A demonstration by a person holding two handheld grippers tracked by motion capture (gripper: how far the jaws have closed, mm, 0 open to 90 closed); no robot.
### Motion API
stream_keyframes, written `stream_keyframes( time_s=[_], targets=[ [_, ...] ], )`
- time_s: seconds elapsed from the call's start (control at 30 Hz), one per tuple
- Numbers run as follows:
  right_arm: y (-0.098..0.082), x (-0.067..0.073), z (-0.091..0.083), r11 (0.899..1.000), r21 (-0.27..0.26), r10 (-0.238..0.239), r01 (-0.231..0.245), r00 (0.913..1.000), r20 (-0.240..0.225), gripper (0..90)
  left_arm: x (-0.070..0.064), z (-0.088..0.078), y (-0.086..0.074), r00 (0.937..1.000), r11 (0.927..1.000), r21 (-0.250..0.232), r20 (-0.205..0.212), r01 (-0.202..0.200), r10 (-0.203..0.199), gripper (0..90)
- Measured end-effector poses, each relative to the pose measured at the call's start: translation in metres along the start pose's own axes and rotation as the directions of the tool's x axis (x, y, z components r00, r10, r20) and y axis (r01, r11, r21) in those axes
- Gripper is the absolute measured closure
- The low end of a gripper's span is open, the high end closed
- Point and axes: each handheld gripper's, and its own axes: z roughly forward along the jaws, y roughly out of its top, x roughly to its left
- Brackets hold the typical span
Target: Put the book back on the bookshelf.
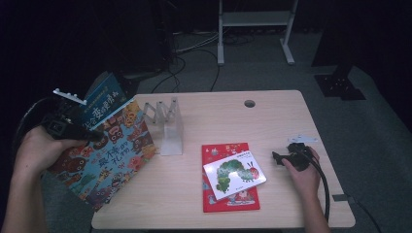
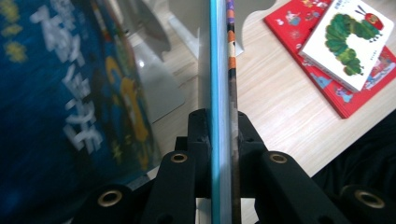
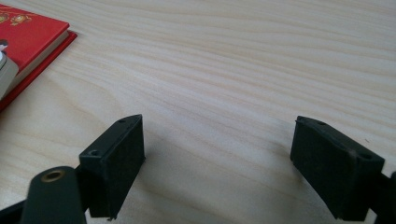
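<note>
My left gripper [image 1: 96, 137] is shut on the edge of a large colourful picture book [image 1: 109, 155], held tilted over the table's left edge. In the left gripper view its jaws [image 2: 222, 119] pinch that book's thin teal and patterned edge [image 2: 223, 70]. A blue book [image 1: 103, 99] with pale lettering leans behind it and appears again as the blue book [image 2: 56, 102]. My right gripper [image 1: 278, 158] rests open on the table at the right, with bare wood between its jaws [image 3: 217, 158]. A white caterpillar book [image 1: 234, 174] lies on a red book [image 1: 228, 199] left of it.
A pale zigzag book rack [image 1: 165, 124] stands on the wooden table [image 1: 233, 121] just right of the held book; the rack [image 2: 159, 88] is close ahead of the left jaws. A round cable hole [image 1: 249, 103] sits near the far edge. White frame legs [image 1: 221, 43] stand on the floor beyond.
</note>
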Motion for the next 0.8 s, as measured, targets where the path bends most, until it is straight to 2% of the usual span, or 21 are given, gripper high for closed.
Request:
stream_keyframes(
  time_s=[0.23, 0.37, 0.47, 0.8],
  targets=[
    [0.000, 0.000, 0.000, 1.000, 0.000, 0.000, 0.000, 1.0000, 0.001, 16.7, 0.010, -0.004, -0.008, 0.9982, 0.9989, 0.005, -0.040, 0.046, -0.045, 80.4],
    [0.000, 0.000, 0.000, 1.000, 0.000, 0.000, 0.000, 1.0000, 0.002, 16.8, 0.015, -0.001, -0.009, 0.9944, 0.9969, 0.005, -0.071, 0.079, -0.078, 80.3],
    [0.000, 0.000, 0.000, 1.000, 0.000, 0.000, 0.000, 1.0000, 0.002, 16.8, 0.016, 0.003, -0.005, 0.9901, 0.9951, -0.002, -0.100, 0.098, -0.098, 80.3],
    [0.000, 0.000, 0.000, 1.000, 0.000, 0.000, 0.000, 1.0000, 0.002, 16.8, 0.013, 0.012, 0.009, 0.9832, 0.9916, -0.028, -0.129, 0.127, -0.129, 80.4]
  ],
)
